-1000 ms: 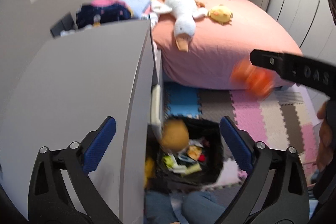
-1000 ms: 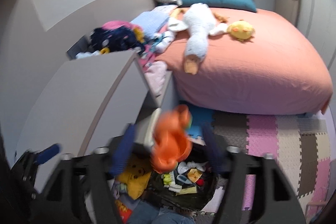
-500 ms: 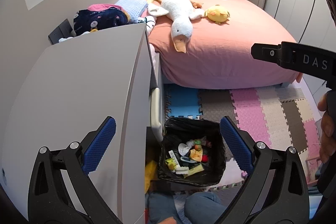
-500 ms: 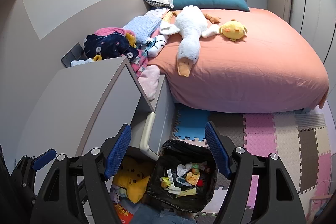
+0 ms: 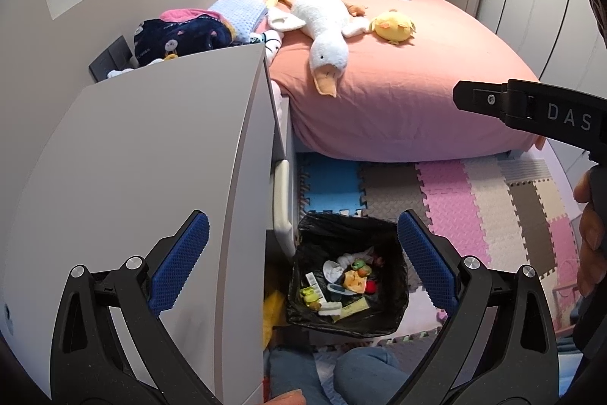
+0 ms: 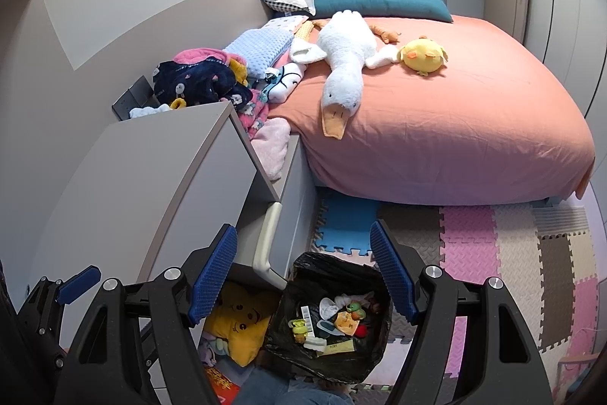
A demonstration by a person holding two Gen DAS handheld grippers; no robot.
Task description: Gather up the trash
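A black-lined trash bin (image 5: 394, 241) stands on the floor beside the grey cabinet, with several bits of wrappers and scraps inside (image 5: 343, 285). It also shows in the right wrist view (image 6: 303, 272), its trash (image 6: 330, 323) visible. My left gripper (image 5: 301, 262) is open and empty, held high over the cabinet edge and the bin. My right gripper (image 6: 303, 278) is open and empty, above the bin. Its black body (image 5: 531, 111) shows at the right of the left wrist view.
A grey cabinet (image 5: 151, 177) with an open drawer (image 6: 271, 245) stands at the left. A bed with a pink sheet (image 5: 398, 82) holds a plush goose (image 5: 326, 25) and a yellow plush (image 5: 392, 25). Foam mats (image 5: 474, 200) cover the floor. A yellow plush (image 6: 237, 321) lies beside the bin.
One second ago an orange object was in my right gripper and a blurred one was falling to the bin. Now both grippers are empty and the views are steady.
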